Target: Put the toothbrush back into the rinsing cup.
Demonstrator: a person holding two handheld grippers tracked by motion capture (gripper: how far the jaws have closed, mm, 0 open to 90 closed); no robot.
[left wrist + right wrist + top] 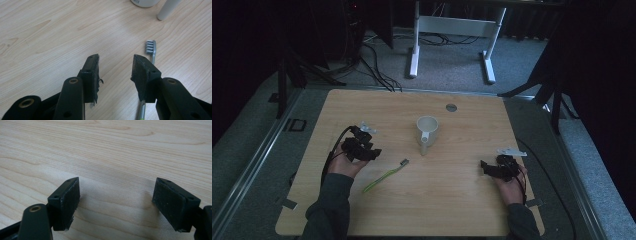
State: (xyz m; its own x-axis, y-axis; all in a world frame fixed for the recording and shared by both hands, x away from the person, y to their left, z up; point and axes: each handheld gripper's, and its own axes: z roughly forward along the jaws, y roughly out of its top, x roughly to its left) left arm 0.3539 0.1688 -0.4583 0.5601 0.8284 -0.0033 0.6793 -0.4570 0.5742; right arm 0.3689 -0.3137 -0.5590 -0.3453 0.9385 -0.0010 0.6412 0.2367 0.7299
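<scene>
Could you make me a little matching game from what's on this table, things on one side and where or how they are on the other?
Things:
1. mug
2. toothbrush
3. left gripper
4. right gripper

Places or states:
a. open, over bare wood at the table's right
b. upright near the table's middle
c. lying flat, green handle
d. open, just beside the toothbrush

Pairs: 1-b, 2-c, 3-d, 4-a

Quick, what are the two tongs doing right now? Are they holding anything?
Left tongs: open, holding nothing; the toothbrush lies on the table beside them.
Right tongs: open, holding nothing.
</scene>
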